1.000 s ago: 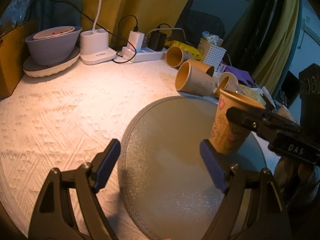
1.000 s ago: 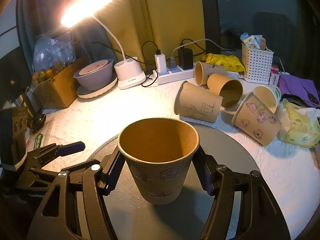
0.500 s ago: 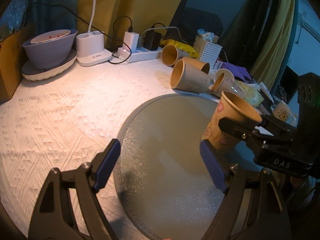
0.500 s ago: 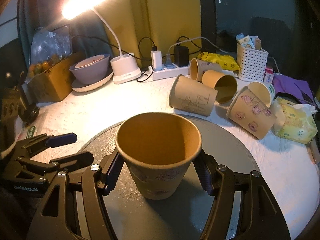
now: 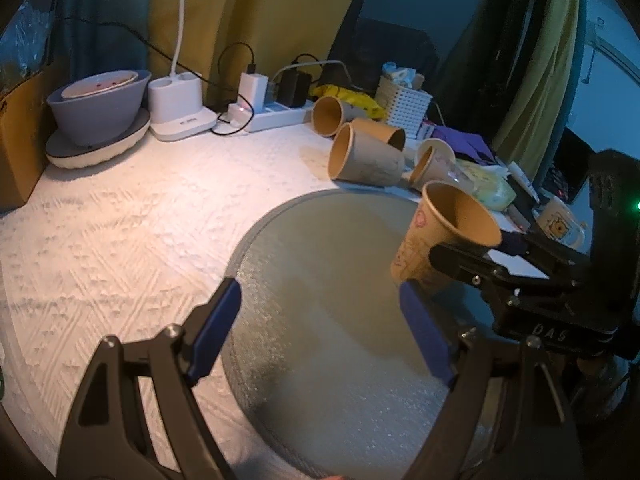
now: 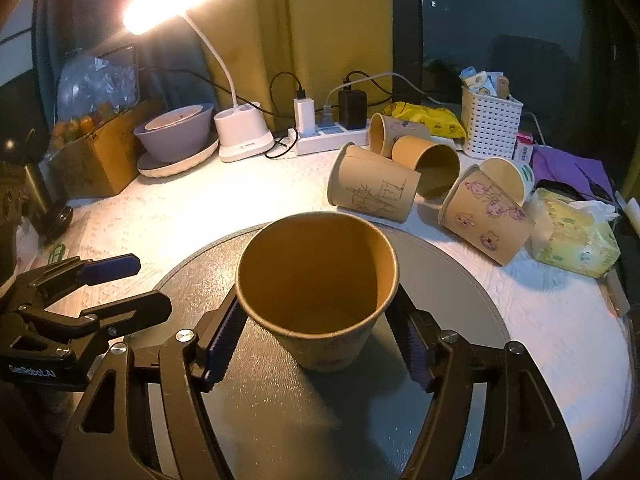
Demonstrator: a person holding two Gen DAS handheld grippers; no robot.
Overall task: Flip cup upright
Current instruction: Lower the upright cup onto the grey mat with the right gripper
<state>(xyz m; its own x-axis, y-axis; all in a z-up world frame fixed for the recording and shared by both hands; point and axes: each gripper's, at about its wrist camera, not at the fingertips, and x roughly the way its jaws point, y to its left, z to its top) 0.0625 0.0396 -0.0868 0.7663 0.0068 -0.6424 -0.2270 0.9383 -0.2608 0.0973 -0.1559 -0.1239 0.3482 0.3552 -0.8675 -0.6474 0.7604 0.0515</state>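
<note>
A brown paper cup point(image 6: 316, 292) with drawings stands mouth up on the round grey mat point(image 6: 460, 280). My right gripper point(image 6: 320, 340) is shut on the cup's sides near its base. In the left wrist view the cup point(image 5: 444, 240) leans slightly at the mat's right side point(image 5: 320, 260), held by the right gripper point(image 5: 472, 268). My left gripper point(image 5: 324, 328) is open and empty over the mat's near edge, left of the cup. It shows at the left of the right wrist view point(image 6: 116, 288).
Several paper cups point(image 6: 372, 196) lie on their sides behind the mat. A tissue pack point(image 6: 572, 232), white basket point(image 6: 490, 128), power strip point(image 6: 328, 136), lamp base point(image 6: 244, 136) and stacked bowls point(image 6: 176, 136) line the back. A cardboard box point(image 6: 96, 160) stands left.
The right gripper has kept its hold on the upright cup and the cup sits lower toward the mat. The left gripper has drawn back slightly, still open.
</note>
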